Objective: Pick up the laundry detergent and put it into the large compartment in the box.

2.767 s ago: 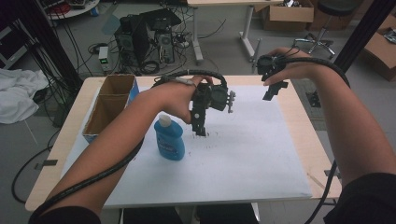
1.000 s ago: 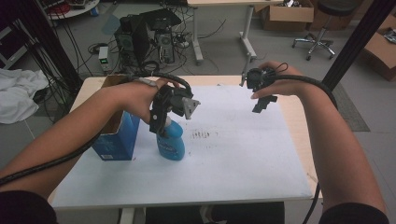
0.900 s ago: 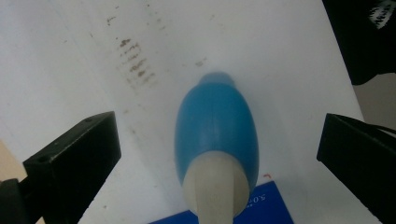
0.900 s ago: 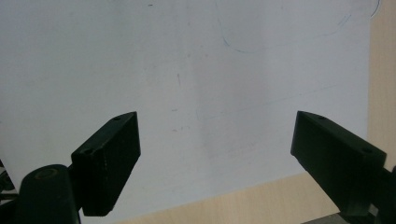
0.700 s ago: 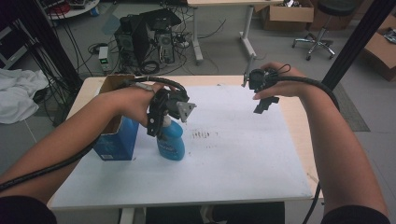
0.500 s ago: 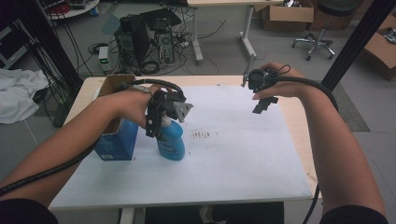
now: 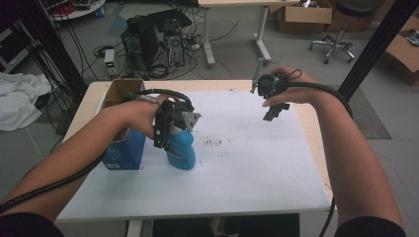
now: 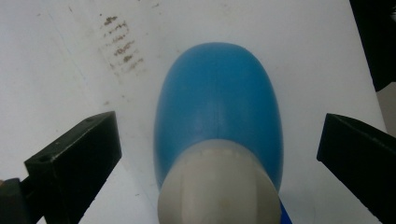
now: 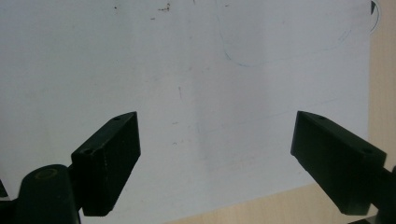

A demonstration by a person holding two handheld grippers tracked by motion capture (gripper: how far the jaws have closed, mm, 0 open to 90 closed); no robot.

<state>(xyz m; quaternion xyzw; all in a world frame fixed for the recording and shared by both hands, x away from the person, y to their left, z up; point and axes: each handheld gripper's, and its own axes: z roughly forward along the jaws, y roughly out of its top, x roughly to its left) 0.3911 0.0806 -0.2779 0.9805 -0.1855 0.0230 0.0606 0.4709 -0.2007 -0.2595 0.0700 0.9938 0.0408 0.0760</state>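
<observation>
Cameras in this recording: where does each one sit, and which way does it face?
High view: above the person's side, facing forward-down on the white-covered table; both forearms show.
Left gripper view: rides the left gripper, looking down on the blue plastic bottle; black fingers open.
Right gripper view: rides the right gripper, facing bare sheet.
High and left views share the bottle.

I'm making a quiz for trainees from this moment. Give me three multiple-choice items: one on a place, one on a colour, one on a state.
1. Where is the bottle?
A. inside the box
B. on the white sheet beside the box
C. on the floor

2. What colour is the bottle's body?
A. blue
B. red
C. green

3. How do the left tongs stand?
A. shut on the cap
B. open, one jaw either side of the bottle
C. shut above it

B: it stands on the sheet right of the box.
A: blue under a white cap.
B: gaps show on both sides.
</observation>
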